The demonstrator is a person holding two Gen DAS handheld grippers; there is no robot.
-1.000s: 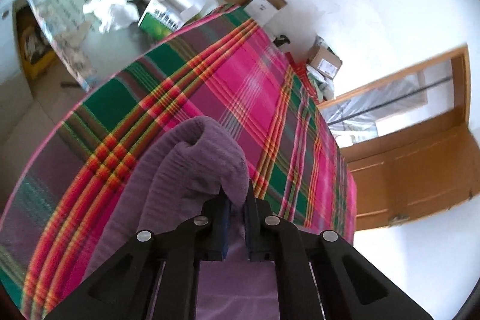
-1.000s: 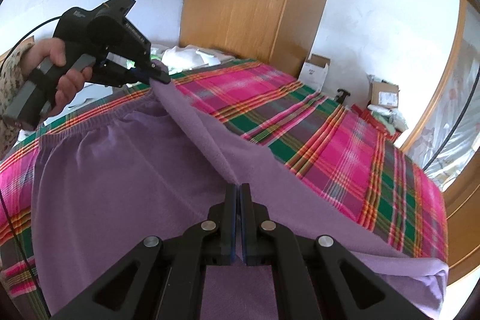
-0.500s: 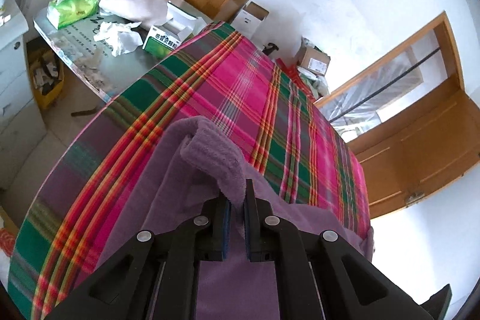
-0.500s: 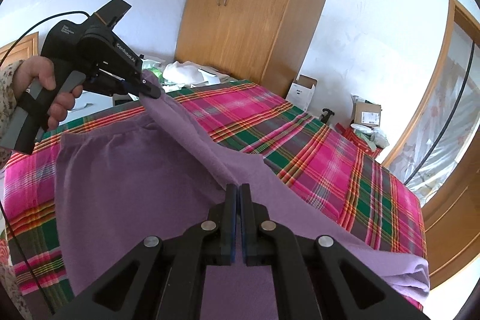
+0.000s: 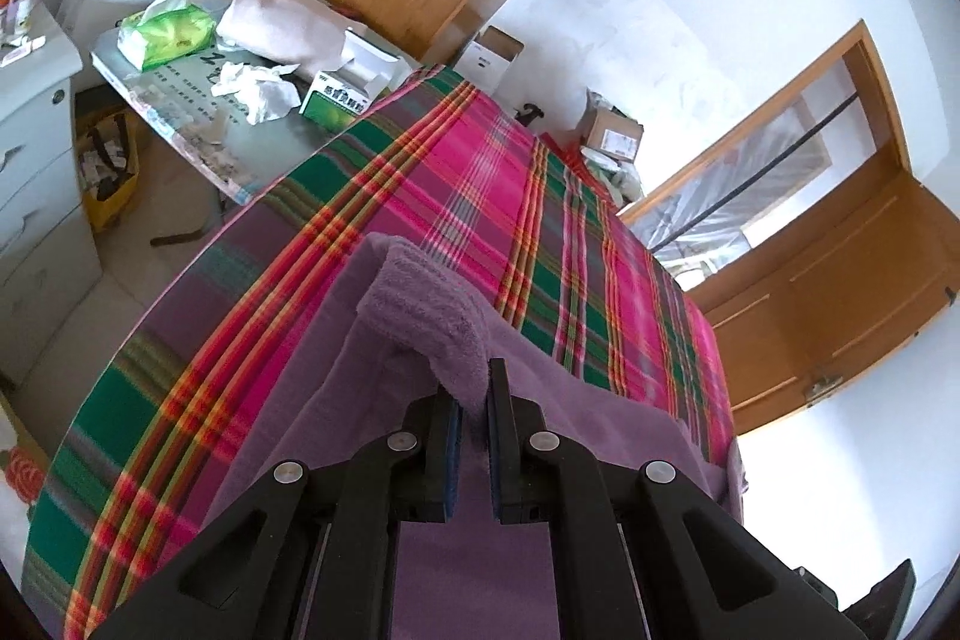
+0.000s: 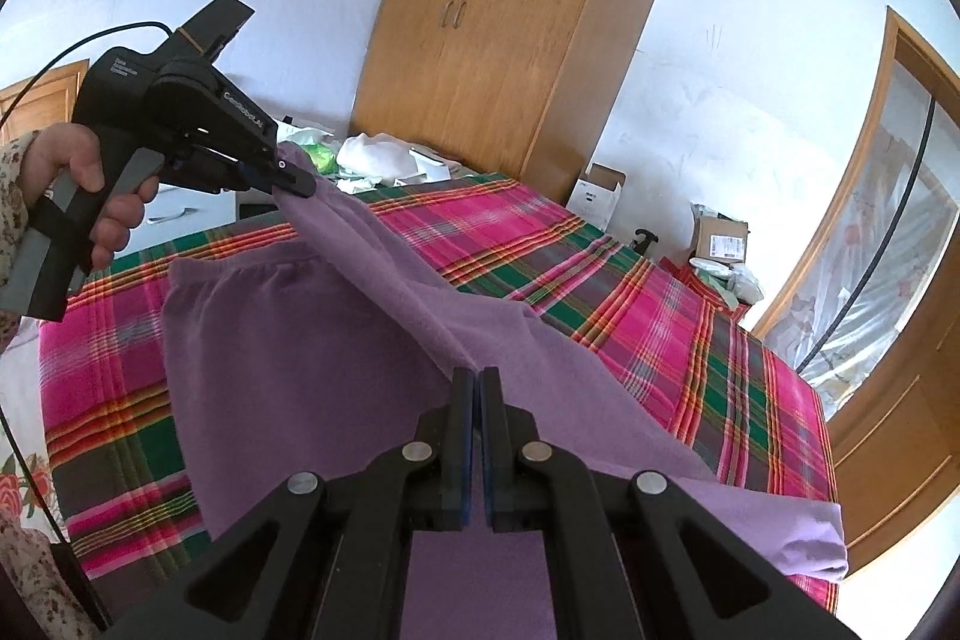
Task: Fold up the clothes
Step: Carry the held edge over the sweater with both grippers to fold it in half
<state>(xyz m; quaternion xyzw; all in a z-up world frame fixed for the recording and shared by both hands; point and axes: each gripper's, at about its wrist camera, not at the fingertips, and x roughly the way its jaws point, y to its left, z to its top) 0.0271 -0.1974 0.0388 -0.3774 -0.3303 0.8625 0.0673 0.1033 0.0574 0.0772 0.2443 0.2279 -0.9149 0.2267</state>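
Partly hidden: purple garment (image 6: 288, 352)

A bed covered by a plaid bedspread (image 6: 672, 340) in pink, green and grey with red-and-yellow stripes carries the work. A purple garment (image 6: 288, 364) lies spread on it, its gathered waistband toward the far-left edge in the right wrist view; one side of the fabric is raised off the bedspread, and a folded end reaches the bed's near right corner.
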